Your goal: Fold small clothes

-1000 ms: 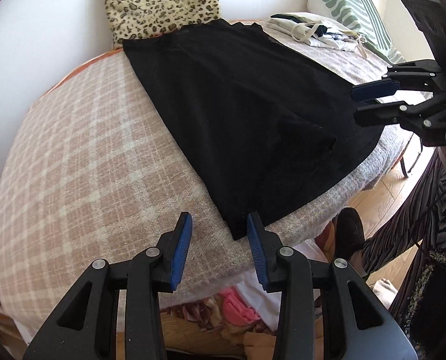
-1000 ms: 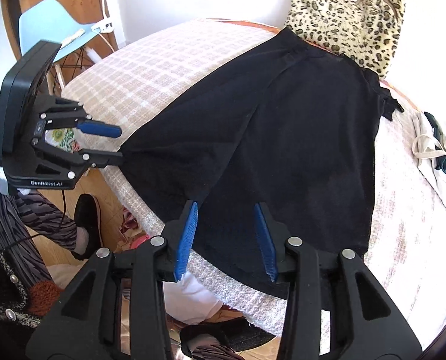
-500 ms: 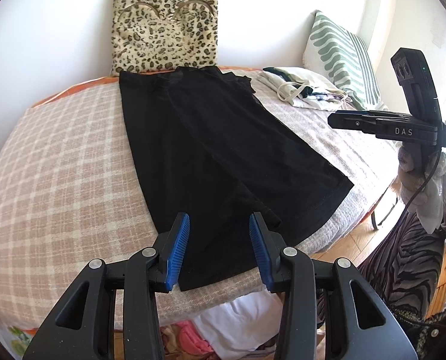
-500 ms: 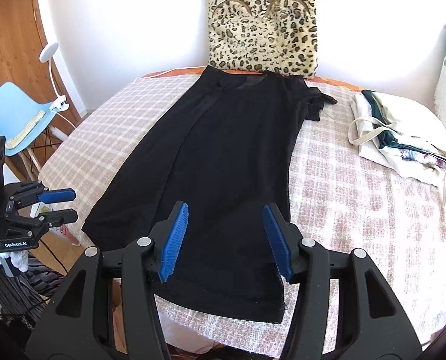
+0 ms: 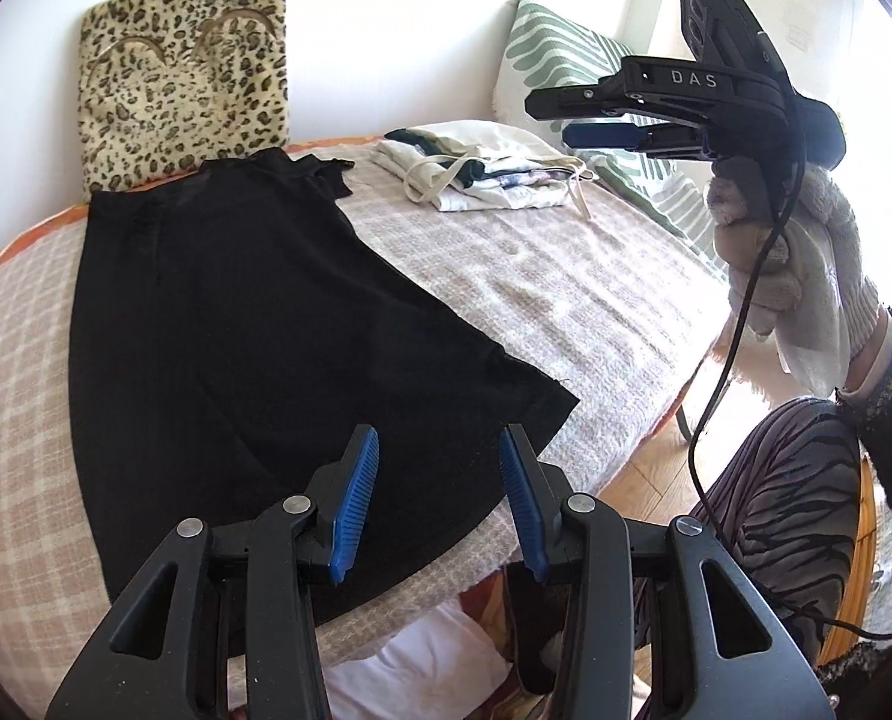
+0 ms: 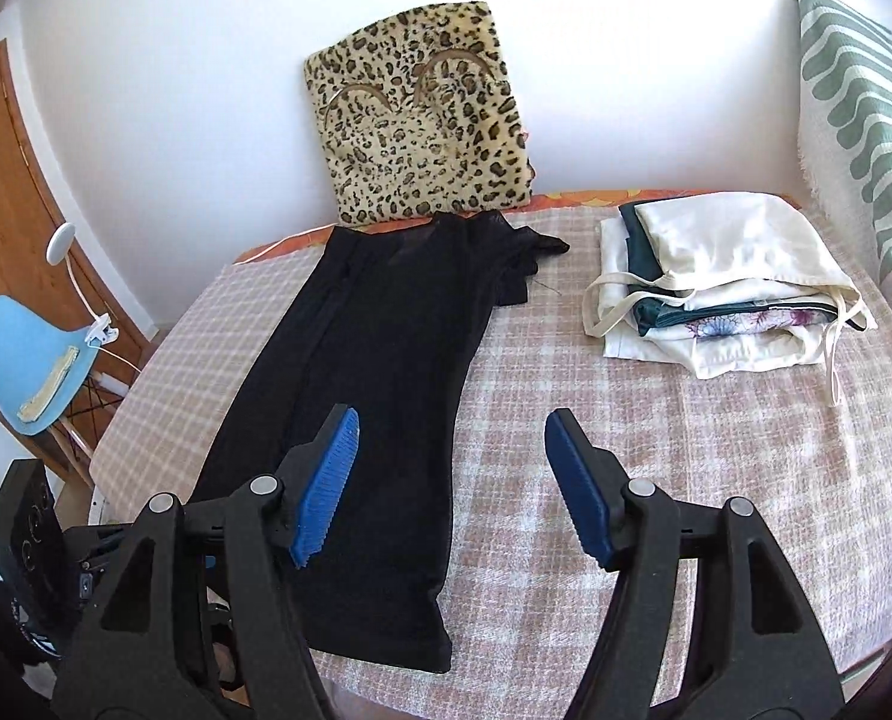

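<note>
A black garment (image 5: 254, 336) lies flat and lengthwise on the checked pink bed cover (image 5: 566, 288), its hem at the near edge; it also shows in the right wrist view (image 6: 380, 372). My left gripper (image 5: 440, 498) is open and empty, held above the hem. My right gripper (image 6: 449, 486) is open and empty, above the garment's right edge and the cover. In the left wrist view the right gripper (image 5: 596, 120) is raised at the upper right in a gloved hand.
A pile of folded light clothes (image 6: 728, 294) sits at the back right of the bed. A leopard-print cushion (image 6: 422, 114) leans on the wall behind the garment. A green-striped pillow (image 6: 866, 96) is far right. A blue chair (image 6: 20, 354) stands left of the bed.
Both grippers have let go of the garment's hem and lifted back. The garment now lies flat and straight. The right gripper's jaws have opened wider and it has risen.
</note>
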The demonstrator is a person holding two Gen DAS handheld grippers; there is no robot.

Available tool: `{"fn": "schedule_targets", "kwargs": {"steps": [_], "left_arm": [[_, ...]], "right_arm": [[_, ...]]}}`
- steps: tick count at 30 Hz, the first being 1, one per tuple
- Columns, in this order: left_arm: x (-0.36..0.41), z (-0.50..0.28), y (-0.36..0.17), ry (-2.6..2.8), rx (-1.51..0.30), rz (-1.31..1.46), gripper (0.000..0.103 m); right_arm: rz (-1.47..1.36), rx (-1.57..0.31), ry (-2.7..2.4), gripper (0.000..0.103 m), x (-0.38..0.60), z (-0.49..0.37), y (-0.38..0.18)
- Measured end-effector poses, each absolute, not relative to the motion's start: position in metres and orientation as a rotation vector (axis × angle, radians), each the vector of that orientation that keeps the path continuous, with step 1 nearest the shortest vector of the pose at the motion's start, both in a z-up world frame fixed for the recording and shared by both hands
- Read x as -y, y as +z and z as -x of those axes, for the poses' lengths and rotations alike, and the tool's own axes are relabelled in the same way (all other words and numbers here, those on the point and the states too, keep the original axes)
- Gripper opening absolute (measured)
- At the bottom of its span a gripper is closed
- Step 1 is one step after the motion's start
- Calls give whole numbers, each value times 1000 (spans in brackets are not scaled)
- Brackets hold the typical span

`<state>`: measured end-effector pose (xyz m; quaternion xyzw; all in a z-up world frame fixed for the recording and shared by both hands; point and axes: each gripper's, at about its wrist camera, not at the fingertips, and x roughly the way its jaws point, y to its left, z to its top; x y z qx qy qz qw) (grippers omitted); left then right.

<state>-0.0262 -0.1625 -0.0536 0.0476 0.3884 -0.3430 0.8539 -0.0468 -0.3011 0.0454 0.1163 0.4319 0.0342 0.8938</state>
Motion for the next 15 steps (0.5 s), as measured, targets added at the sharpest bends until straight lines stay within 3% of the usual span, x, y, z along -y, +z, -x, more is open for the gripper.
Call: {"fn": "schedule_targets", "kwargs": {"steps": [11, 15], "left_arm": [[236, 42, -71, -790, -819, -220, 40], [255, 39, -82, -796, -829, -245, 47]], "right_arm": [[-361, -917, 109, 68, 357, -16, 35], [-377, -951, 144, 68, 362, -49, 26]]}}
